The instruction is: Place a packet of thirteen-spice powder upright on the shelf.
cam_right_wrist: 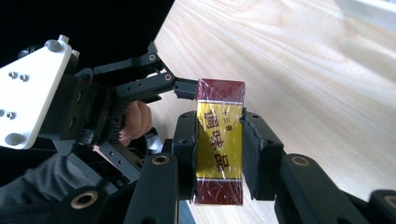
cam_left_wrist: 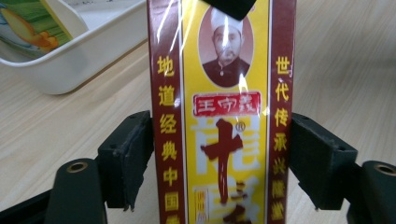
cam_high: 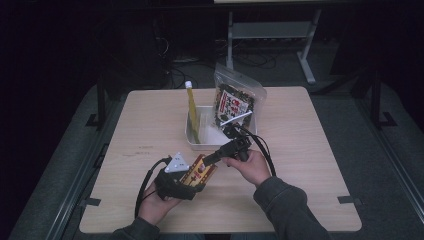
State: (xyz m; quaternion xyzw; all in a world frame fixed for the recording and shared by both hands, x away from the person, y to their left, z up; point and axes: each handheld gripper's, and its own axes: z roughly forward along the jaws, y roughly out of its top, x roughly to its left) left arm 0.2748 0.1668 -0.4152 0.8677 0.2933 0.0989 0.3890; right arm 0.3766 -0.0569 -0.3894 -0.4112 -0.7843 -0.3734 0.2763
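Dark floor and desk legs lay behind a pale wooden table (cam_high: 300,150), where a person sat holding a claw in each hand over its near half. Between the two claws hung a red-and-yellow seasoning box (cam_high: 199,172), clear of the tabletop, apparently being passed from one to the other. The left gripper (cam_high: 192,186) had the box standing lengthwise between its jaws; in the left gripper view the box (cam_left_wrist: 224,116) sat there with the pads at its long red edges, though whether they still pressed or had let go could not be told. The right gripper (cam_high: 209,161) had taken the box's far end: in the right gripper view its jaws pinched the broad yellow face of the box (cam_right_wrist: 219,149) from both sides, likely to carry it alone. Beyond the right gripper stood a white tray (cam_high: 197,142) with a yellow packet (cam_high: 192,112) upright in it and a clear bag (cam_high: 235,100) propped at its far corner.
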